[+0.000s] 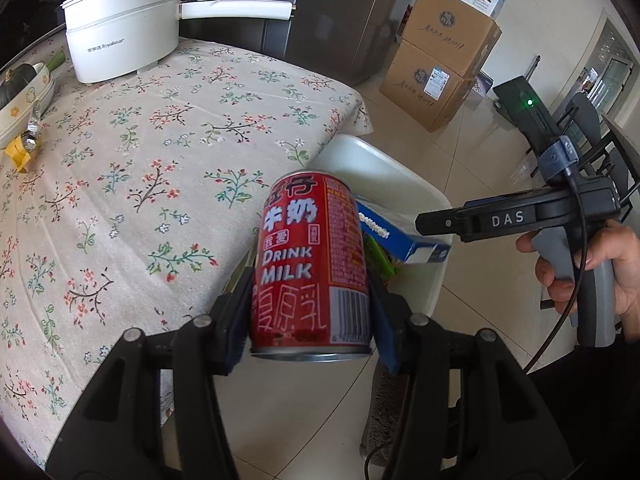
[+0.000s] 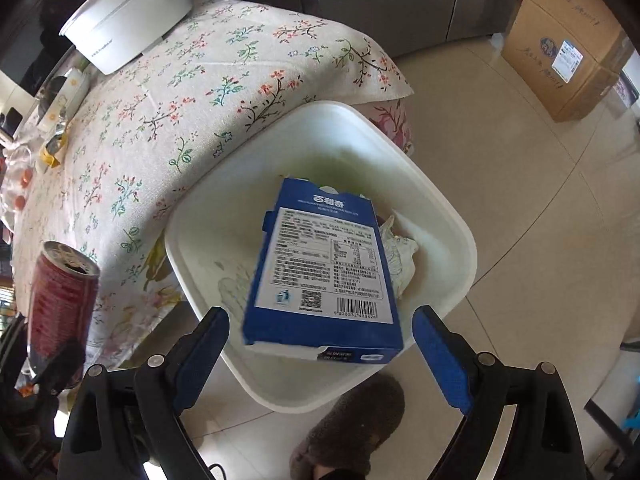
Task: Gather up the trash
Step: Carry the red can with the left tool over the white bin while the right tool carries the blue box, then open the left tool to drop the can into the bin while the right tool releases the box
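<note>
Right wrist view: our right gripper (image 2: 320,344) has its fingers spread wide, and the blue carton (image 2: 324,268) sits loose in the white bin (image 2: 452,216) over crumpled paper (image 2: 400,248). Our left gripper (image 1: 310,320) is pinching the red milk can (image 1: 316,264) by the table edge, not binned yet, plus 1 yellow-and-foil wrapper (image 1: 24,146) left on the floral tablecloth (image 1: 140,160).

A home dining area: a flowered tablecloth (image 1: 160,168) covered the table, an electric cooking pot (image 1: 120,36) stood at its far end, cardboard boxes (image 1: 440,68) sat on the tiled floor.

I see the bin (image 2: 448,216) on the floor just beside the table (image 2: 168,120); the box (image 2: 324,264) lies across the bin's opening.
</note>
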Motion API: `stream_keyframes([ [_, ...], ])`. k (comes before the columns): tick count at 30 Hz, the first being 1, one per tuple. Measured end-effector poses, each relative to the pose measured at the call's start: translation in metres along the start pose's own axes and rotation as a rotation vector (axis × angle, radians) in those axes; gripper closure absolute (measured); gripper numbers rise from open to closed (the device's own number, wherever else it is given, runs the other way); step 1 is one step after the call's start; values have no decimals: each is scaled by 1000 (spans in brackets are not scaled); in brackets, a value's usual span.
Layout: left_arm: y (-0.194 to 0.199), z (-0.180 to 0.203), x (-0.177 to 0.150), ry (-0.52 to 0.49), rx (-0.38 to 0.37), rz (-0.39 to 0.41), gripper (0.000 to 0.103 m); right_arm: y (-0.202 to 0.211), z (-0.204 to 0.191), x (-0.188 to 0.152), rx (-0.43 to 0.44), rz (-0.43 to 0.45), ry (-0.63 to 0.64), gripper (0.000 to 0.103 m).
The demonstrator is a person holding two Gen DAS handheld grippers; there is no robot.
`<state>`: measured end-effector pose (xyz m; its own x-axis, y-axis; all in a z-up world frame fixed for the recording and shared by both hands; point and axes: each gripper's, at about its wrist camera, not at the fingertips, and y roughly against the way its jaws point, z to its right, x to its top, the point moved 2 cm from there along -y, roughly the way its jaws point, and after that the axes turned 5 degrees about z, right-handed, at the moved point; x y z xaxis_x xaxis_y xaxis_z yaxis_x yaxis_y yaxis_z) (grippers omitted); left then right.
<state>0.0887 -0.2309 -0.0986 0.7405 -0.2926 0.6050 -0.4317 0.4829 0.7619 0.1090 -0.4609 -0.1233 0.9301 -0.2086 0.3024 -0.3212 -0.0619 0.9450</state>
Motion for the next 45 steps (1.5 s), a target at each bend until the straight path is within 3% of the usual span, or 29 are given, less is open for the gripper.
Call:
stream_keyframes([
  [5,-20,13,4,-9,-23,-29,49,17,19,-1,22,34,-38,8],
  [13,-56,34,8,-35,-47,-79,49,31,32,-7,-14,60,-38,8],
  [24,-95,25,11,-13,-55,-109,49,30,45,-10,-35,55,-51,8],
  [25,-95,24,10,0,-59,-112,46,30,45,-10,-35,57,-51,8],
  [28,-83,18,14,25,-46,-87,24,34,43,-9,-36,70,-49,8],
  [37,-26,-24,24,38,69,-4,17,41,29,-4,-33,98,-43,8],
  [45,12,-69,21,82,172,46,14,46,-6,3,-21,121,7,8],
])
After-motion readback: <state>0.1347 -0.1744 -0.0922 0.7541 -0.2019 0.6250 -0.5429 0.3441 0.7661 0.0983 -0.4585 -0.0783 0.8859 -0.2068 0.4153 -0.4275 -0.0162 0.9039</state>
